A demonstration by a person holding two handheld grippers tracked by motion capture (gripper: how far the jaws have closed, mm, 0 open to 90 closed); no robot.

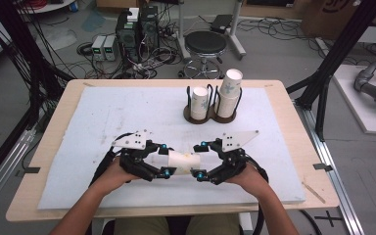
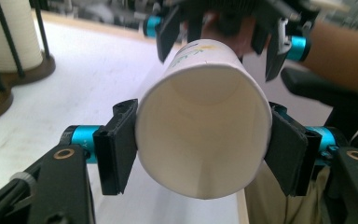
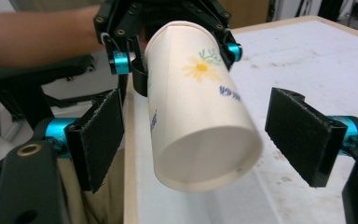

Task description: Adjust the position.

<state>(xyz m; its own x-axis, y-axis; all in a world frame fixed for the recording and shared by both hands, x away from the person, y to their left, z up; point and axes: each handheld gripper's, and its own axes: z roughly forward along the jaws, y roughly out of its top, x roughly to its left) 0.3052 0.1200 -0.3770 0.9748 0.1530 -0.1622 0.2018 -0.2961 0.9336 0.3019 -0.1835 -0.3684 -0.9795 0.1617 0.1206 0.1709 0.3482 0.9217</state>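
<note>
Between both hands, left hand-held gripper (image 1: 165, 159) clamping sideways paper cup (image 1: 183, 163).

Even, bright indoor light from overhead; shadows soft and short under the cup holder (image 1: 209, 117) on the white mat (image 1: 127, 122). High view slightly soft, low resolution, mild barrel bend at the edges. Gripper views: near paper cup (image 2: 203, 140) fairly sharp, background blurred. Mat washes out near white in the left gripper view. No hard glare.

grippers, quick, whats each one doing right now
Left gripper: closed on the rim end of the paper cup.
Right gripper: open, jaws either side of the cup's base, not touching.
</note>
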